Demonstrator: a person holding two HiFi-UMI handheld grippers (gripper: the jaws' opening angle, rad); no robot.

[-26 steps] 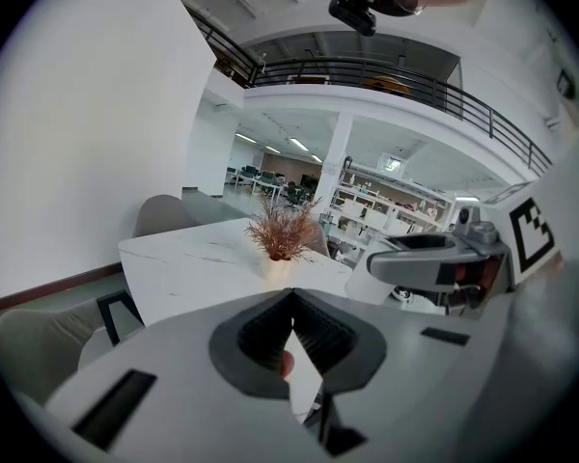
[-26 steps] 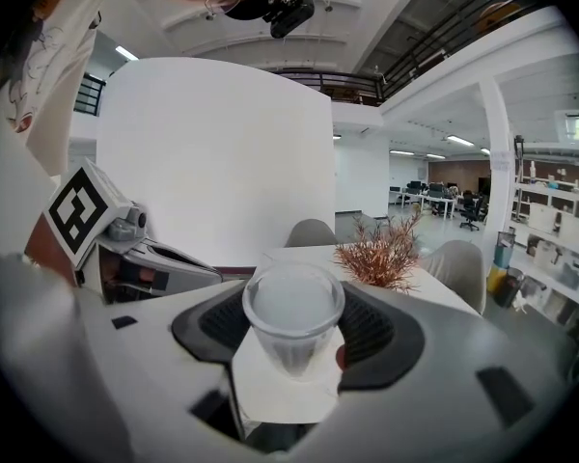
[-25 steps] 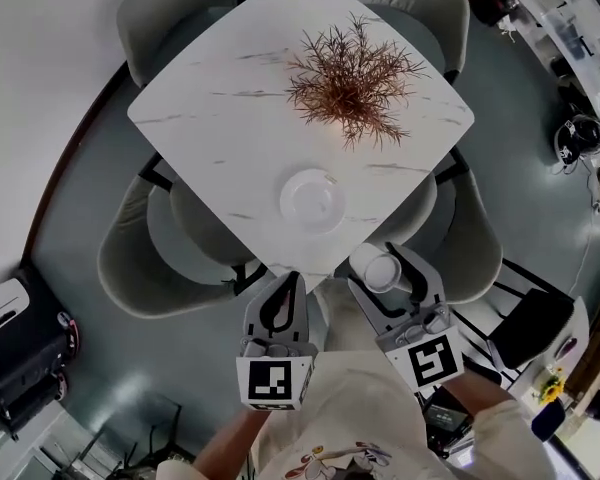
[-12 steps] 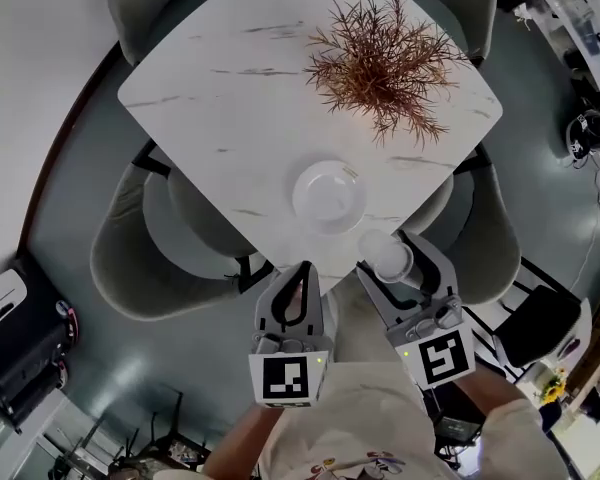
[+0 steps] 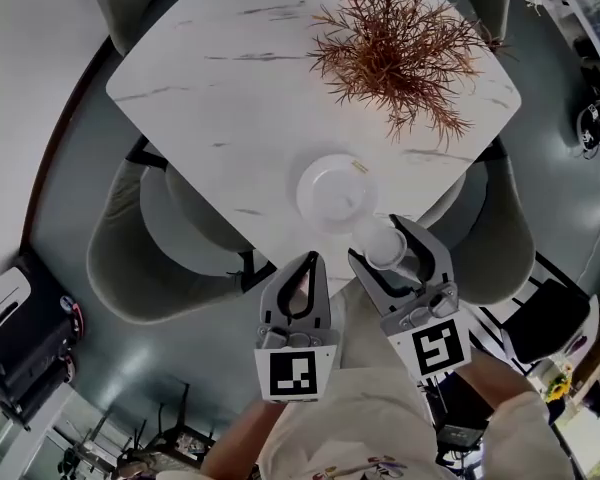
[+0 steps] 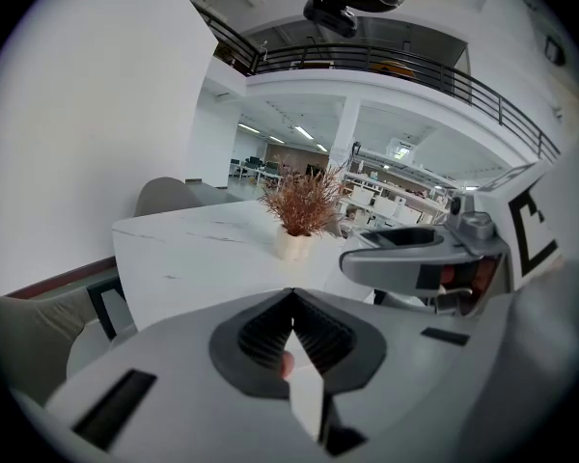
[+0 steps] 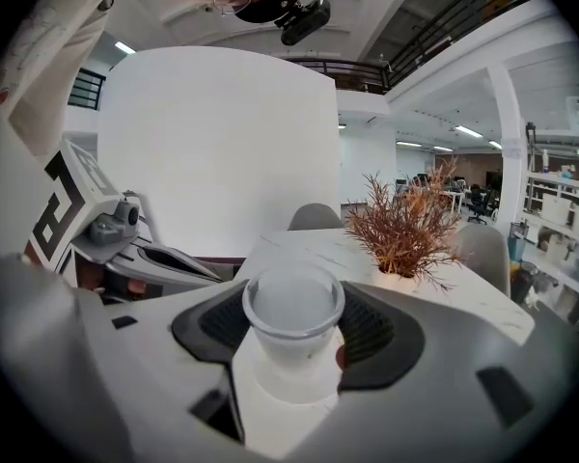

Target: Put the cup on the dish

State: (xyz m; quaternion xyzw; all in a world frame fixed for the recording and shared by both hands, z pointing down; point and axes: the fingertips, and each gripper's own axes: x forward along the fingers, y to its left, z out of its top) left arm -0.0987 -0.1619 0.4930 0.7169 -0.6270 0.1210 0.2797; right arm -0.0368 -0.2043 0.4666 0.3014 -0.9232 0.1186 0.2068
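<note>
A white marble-look table [image 5: 240,98] carried a dried reddish plant [image 5: 400,38] at its far right — grey chairs [image 5: 120,258] tucked around it.

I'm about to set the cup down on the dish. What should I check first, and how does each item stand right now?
1. Grip: cup clamped in right gripper: ok.
2. Position: cup above the dish: not ok, it is just short of the near rim.
3. The dish lies flat on the table: ok.
4. The left gripper is shut, empty and away from the dish: ok.
5. The plant stands beyond the dish, out of the path: ok.
6. Height of the cup over the table: cannot tell.
</note>
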